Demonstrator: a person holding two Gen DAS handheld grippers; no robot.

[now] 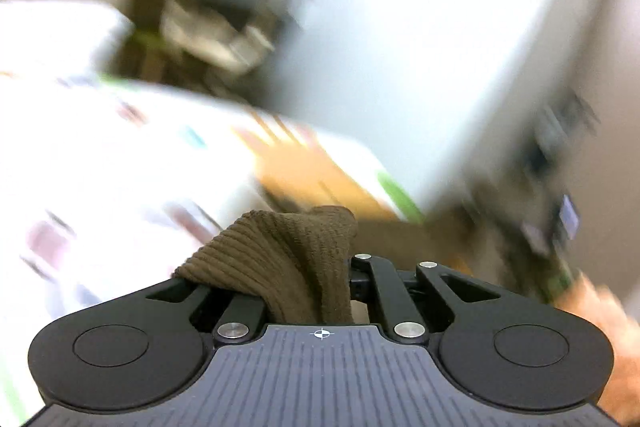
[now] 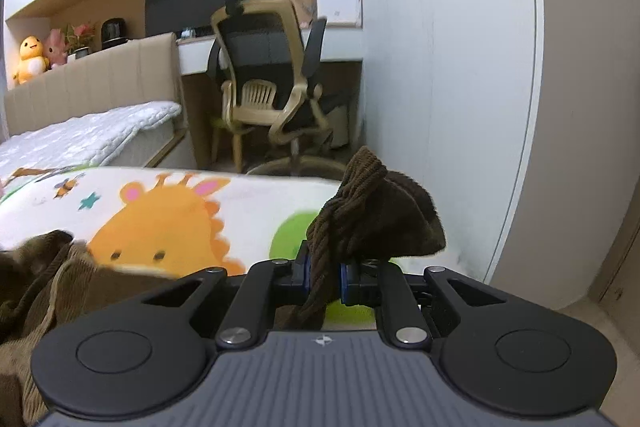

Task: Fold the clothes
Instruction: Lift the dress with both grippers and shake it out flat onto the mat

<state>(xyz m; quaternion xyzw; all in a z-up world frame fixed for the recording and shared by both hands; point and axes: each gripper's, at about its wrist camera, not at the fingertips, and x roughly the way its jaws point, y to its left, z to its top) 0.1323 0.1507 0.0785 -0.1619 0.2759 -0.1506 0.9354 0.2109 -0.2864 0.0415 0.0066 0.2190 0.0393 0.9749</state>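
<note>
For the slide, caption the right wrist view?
Right gripper pinching brown corduroy garment above giraffe-print mat, office chair behind.

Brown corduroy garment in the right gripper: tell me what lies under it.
Under the brown corduroy garment, pinched in the right gripper, lies the cartoon-print blanket: an orange giraffe and a green patch show. The cloth heaped at lower left covers the rest.

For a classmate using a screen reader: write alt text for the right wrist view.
The right gripper is shut on a bunch of brown corduroy garment, above a cartoon giraffe mat. More of the garment lies lower left; an office chair and bed stand behind.
</note>
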